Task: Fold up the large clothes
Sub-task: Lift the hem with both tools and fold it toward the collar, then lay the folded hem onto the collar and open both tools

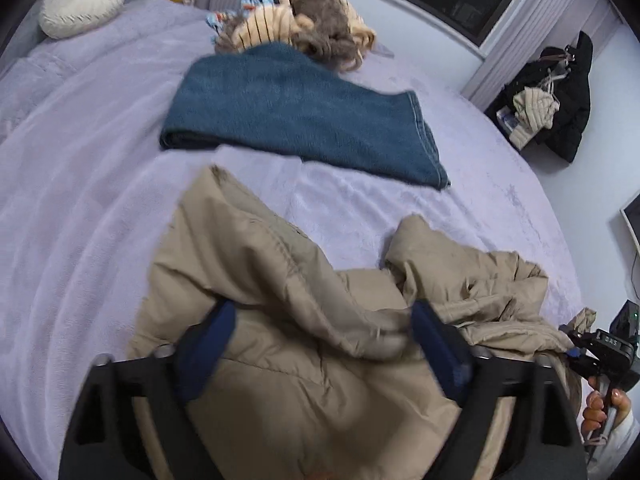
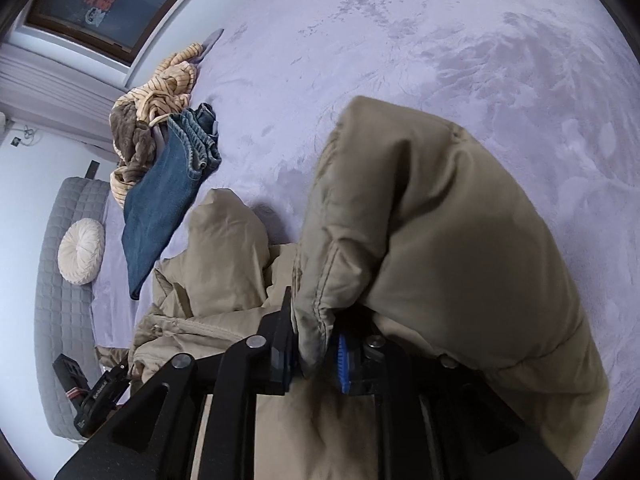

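On the bed point(image 1: 80, 200), left gripper point(image 1: 324, 320) spread; right gripper point(image 2: 314, 344) pinching jacket point(image 2: 440, 220) cuff (tan).

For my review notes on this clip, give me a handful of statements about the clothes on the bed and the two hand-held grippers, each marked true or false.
1. The left hand-held gripper stands wide open over the tan jacket. True.
2. The jeans hang from the coat rack. False: they lie folded on the lavender bed cover, beyond the jacket.
3. A fold of the tan jacket sits between the fingers of the right hand-held gripper. True.
4. The bed holds only the jacket and jeans. False: a pile of striped clothes lies behind the jeans.
5. The round cushion is black. False: it is cream-white.
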{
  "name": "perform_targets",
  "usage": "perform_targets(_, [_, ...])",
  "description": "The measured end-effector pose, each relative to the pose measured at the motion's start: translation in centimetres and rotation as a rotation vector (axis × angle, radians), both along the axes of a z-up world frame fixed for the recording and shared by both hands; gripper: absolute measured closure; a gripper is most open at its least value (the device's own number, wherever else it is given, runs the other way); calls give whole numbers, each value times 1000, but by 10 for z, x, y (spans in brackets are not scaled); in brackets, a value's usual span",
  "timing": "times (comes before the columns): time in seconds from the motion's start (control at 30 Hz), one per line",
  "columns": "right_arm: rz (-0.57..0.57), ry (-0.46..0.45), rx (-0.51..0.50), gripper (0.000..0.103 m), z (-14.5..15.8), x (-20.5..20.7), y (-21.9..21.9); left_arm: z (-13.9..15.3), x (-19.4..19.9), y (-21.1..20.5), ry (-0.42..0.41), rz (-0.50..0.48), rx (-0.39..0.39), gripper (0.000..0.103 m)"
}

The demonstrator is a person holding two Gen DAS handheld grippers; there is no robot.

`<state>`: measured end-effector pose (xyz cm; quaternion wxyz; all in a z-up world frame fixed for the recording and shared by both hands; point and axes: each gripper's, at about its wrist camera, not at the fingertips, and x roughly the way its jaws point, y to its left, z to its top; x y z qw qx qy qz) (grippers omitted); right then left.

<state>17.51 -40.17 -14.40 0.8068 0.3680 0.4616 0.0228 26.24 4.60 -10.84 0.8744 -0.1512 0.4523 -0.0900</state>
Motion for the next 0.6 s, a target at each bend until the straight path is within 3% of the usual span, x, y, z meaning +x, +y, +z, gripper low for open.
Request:
perform_targets(0.07, [-1, -50, -30, 28, 19, -8, -1, 17, -7, 5, -40, 3, 10, 4])
perform_targets(0.17, [14, -94, -78, 28, 41, -17, 4, 27, -8, 0, -43, -33, 10, 6])
perform_targets(0.23, [67, -82, -92, 56, 41, -17, 19, 21, -4, -20, -18, -130, -1, 38])
perform_targets(0.27, [102, -60, -113, 77, 37, -13, 29, 15, -1, -32, -8, -169, 8, 44])
perform_targets(0.33, [168, -31, -173, 82, 23, -3, 51, 0, 1, -63, 2, -242, 35, 61])
perform_targets(0.47, [208, -19, -301, 89, -6, 21, 69, -37, 15, -115, 6, -290, 159, 62])
perform_targets(0.6, [207, -15, -328, 91, -25, 52, 62, -56, 46, -122, 16, -244, 145, 62])
